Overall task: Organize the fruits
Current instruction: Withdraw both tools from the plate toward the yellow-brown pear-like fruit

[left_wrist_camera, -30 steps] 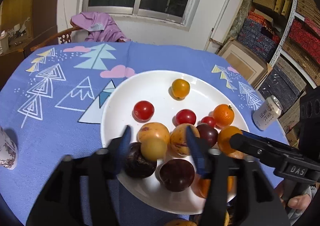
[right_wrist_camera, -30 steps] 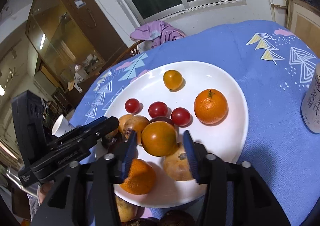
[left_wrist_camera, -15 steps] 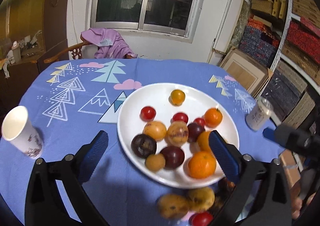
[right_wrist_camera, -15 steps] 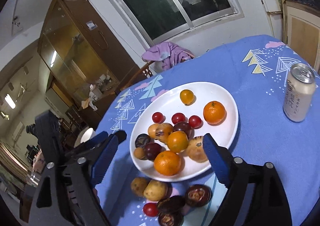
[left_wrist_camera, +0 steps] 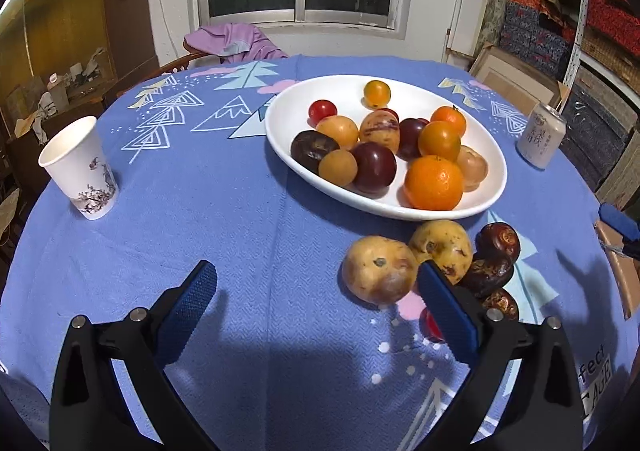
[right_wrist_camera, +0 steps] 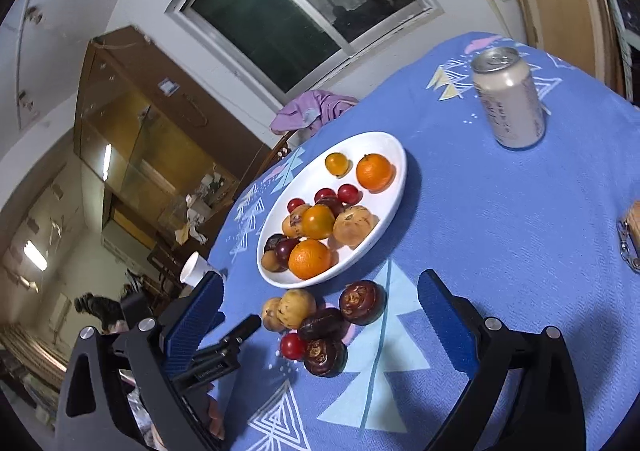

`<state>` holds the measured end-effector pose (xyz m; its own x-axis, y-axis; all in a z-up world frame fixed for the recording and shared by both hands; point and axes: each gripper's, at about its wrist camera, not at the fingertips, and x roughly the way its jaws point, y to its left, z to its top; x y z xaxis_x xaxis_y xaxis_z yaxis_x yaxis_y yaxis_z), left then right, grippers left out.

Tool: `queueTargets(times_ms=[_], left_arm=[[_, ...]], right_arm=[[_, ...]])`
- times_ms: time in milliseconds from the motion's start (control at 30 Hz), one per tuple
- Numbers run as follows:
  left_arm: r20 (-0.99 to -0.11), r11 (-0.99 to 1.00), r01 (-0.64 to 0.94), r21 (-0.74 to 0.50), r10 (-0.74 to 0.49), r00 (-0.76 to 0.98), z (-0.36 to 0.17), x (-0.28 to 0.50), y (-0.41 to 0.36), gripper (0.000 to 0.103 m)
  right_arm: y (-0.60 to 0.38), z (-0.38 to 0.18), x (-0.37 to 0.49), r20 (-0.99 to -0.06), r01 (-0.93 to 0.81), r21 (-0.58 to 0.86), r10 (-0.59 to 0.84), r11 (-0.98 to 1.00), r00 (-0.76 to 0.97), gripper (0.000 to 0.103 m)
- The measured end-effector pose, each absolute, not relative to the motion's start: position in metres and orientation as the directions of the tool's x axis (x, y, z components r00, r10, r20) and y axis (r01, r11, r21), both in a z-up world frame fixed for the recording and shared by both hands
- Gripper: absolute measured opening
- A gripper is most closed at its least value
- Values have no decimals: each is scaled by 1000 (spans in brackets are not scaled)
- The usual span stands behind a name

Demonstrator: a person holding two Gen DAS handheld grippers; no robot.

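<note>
A white plate [left_wrist_camera: 280,131] holds several fruits: oranges, red tomatoes, dark plums, yellow passion fruits. It also shows in the right wrist view [right_wrist_camera: 396,179]. In front of it on the blue cloth lie two yellow fruits [left_wrist_camera: 378,269], dark mangosteens [left_wrist_camera: 498,241] and a red tomato [right_wrist_camera: 292,345]. My left gripper [left_wrist_camera: 316,315] is open and empty, low over the cloth, its right finger beside the yellow fruits. My right gripper [right_wrist_camera: 320,315] is open and empty, above the loose fruits [right_wrist_camera: 362,301].
A paper cup [left_wrist_camera: 78,167] stands at the left. A drink can [left_wrist_camera: 540,137] stands right of the plate, also in the right wrist view [right_wrist_camera: 510,97]. A chair with a purple cloth [left_wrist_camera: 236,41] is behind the table. Boxes and shelves are at the right.
Both grippers have opened wide and pulled back from the plate toward the near table edge. The loose fruits in front of the plate have come into view.
</note>
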<state>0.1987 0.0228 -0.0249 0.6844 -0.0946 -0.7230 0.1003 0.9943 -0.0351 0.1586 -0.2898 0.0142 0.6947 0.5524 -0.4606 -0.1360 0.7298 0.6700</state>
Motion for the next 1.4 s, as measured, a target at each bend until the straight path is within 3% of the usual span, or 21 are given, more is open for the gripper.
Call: queueTargets(times_ms=[800, 1067, 1200, 1400], left_arm=[[-758, 990, 136, -37, -116, 642, -42, 219, 22, 99], [-752, 1000, -6, 4, 7, 659, -31, 198, 65, 99], [-750, 998, 37, -42, -56, 659, -33, 193, 64, 99], [-715, 993, 114, 37, -53, 697, -30, 185, 33, 99]], right_arm=[[-284, 5, 162, -508, -132, 654, 561, 745, 653, 99], [-287, 5, 161, -497, -125, 671, 569, 731, 655, 99], [-284, 6, 161, -501, -133, 662, 568, 738, 653, 99], [-285, 4, 162, -509, -126, 660, 564, 741, 650, 99]])
